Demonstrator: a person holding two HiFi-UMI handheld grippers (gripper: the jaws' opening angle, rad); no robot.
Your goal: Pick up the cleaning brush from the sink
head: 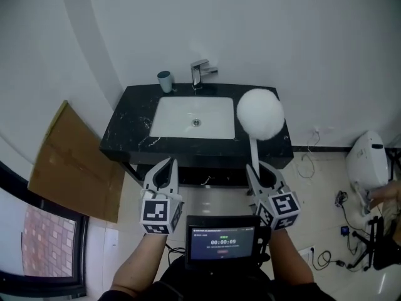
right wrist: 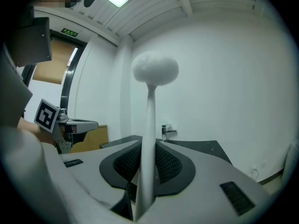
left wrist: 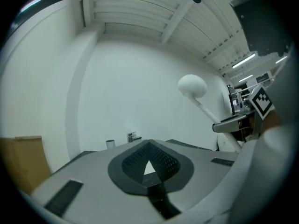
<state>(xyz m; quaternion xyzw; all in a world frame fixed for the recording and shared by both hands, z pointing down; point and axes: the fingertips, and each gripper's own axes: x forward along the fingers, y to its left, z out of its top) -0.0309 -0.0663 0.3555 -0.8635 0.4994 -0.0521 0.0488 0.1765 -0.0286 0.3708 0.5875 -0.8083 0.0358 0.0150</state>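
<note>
Only your head view shows the white rectangular sink basin (head: 164, 127); the white round-headed cleaning brush (head: 260, 113) is out of it, up to its right, thin handle clamped in your right gripper (head: 258, 171), while your left gripper (head: 164, 168) has jaws together, empty.

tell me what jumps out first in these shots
The cleaning brush stands out, its round white head showing against the right end of the black counter, its handle clamped in the right gripper. The white sink in that counter is empty, and the left gripper is shut on nothing.
</note>
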